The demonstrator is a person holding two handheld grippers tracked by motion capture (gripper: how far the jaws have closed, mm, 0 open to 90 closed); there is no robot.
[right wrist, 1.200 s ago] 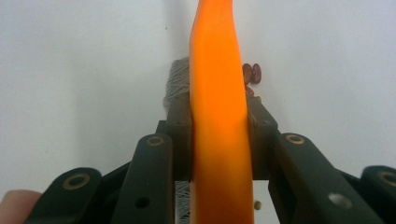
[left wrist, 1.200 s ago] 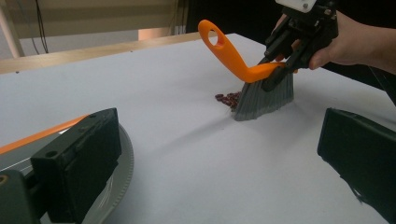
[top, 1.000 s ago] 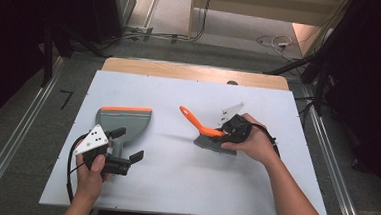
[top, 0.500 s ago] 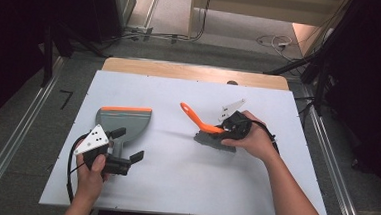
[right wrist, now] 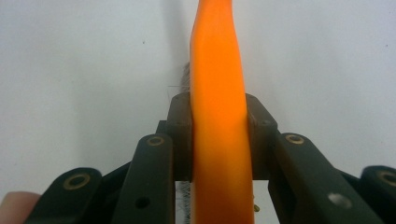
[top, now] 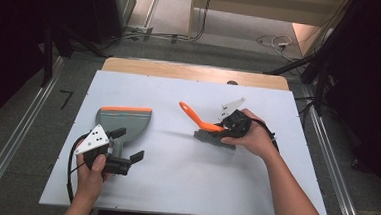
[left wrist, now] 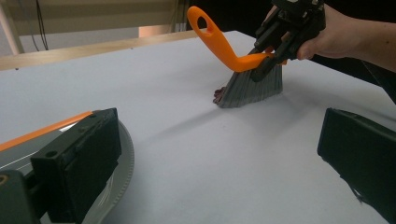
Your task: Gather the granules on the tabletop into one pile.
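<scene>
From the high view, a white-topped table (top: 189,182) stood with a strip of bare wood along its far edge. On its left half lay a grey plastic dustpan with an orange front lip (top: 124,122), its mouth pointing away from the person. The left gripper (top: 125,146), held in the person's left hand (top: 93,174), sat just at the dustpan's handle end, its jaws spread apart. Right of centre, the right gripper (top: 222,128), wrapped by the right hand (top: 254,138), pinched a small hand brush with a curved orange handle and grey bristles (top: 208,130); the bristles rested on the table and the handle rose up and to the left. Brush and dustpan were well apart.

In the left gripper view, the two black jaws stood wide apart with nothing between them, the left one over the dustpan's (left wrist: 119,172) ribbed grey rim. Farther off, the brush (left wrist: 243,74) stood with its bristles touching the table, the loop of its handle tilted up, and the right gripper (left wrist: 273,51) clamped on the handle just above the bristles. A little dark debris lay at the bristle tips.

In the right gripper view, the jaws were pressed against both sides of the orange handle (right wrist: 218,116), which ran straight up the middle; a wisp of grey bristle showed beside it against the white table (right wrist: 84,60).
</scene>
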